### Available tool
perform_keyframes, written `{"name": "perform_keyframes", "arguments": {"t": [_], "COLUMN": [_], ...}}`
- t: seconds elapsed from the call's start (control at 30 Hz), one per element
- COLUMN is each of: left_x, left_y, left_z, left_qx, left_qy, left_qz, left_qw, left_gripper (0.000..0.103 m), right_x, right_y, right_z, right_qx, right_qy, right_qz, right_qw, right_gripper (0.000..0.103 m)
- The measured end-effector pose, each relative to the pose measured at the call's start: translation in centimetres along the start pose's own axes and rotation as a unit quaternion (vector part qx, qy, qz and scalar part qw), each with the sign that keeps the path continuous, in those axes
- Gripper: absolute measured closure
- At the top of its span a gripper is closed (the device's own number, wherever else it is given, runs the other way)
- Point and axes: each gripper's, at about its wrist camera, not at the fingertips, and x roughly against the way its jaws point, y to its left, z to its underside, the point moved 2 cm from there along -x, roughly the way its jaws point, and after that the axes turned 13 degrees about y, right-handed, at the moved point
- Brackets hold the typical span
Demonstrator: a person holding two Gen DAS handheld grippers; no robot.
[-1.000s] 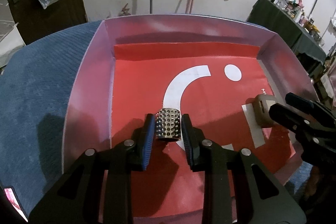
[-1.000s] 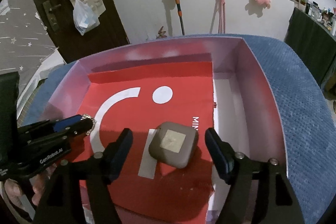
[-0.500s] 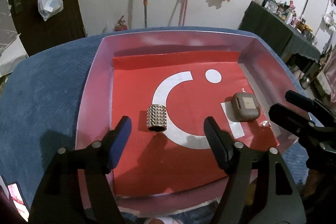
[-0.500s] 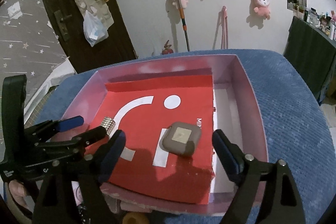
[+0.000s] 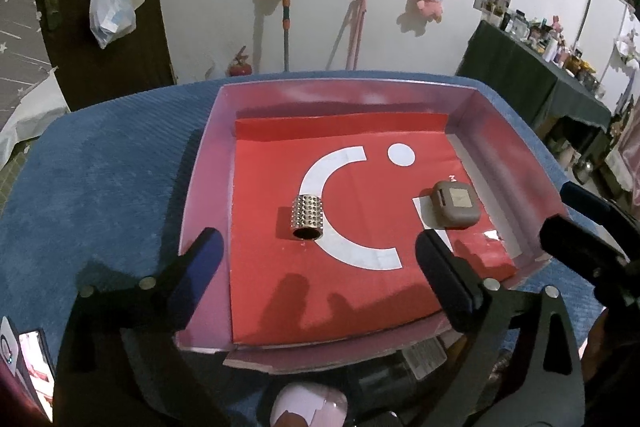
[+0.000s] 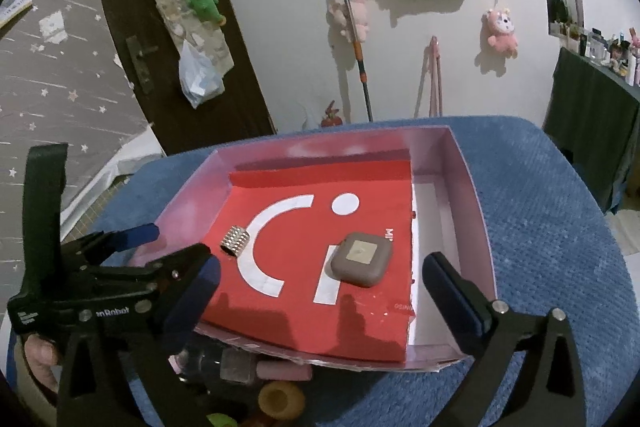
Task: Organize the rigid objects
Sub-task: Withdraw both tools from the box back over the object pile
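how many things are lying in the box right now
2: a studded metal cylinder left of centre on the red liner, and a brown case on its right side. More items sit outside, in front of the box, partly hidden.

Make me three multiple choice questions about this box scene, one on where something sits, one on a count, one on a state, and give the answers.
1. Where does the studded metal cylinder lie?
A. On the blue cloth
B. In the box, on the white arc of the red liner
C. On top of the brown case

2. How many objects lie on the red liner?
A. Two
B. Three
C. Five

3. How is the left tool?
A. Shut on the cylinder
B. Shut on nothing
C. Open, holding nothing

Answers: 1 B, it rests at the arc's left edge. 2 A, only the cylinder and the brown case. 3 C, its fingers are wide apart, short of the cylinder.
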Motion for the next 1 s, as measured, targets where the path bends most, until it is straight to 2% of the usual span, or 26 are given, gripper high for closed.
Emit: {"name": "perform_keyframes", "arguments": {"t": [0.2,0.47,0.7,1.0], "left_x": [1.2,3.0,4.3,4.8], "left_y": [0.1,-0.1,0.0,0.8], "left_z": [0.8,2.4,3.8,5.7], "left_qx": [0.007,0.004,0.010,0.028], "left_qy": [-0.017,-0.047,-0.065,-0.065], "left_qz": [0.001,-0.004,-0.002,-0.003], "left_qw": [0.9998,0.9989,0.9979,0.9975], "left_gripper": [0.000,0.000,0.000,0.000], "right_x": [1.7,3.5,3.8,3.7], "right_y": [0.8,2.3,3.8,4.1], "right_z": [0.5,1.9,3.6,5.4], "right_qx": [0.013,0.037,0.062,0.053], "right_qy": [-0.031,-0.067,-0.062,-0.047], "right_qz": [-0.004,0.008,0.010,0.002], "right_qw": [0.999,0.997,0.996,0.997], "right_gripper": [0.000,0.000,0.000,0.000]}}
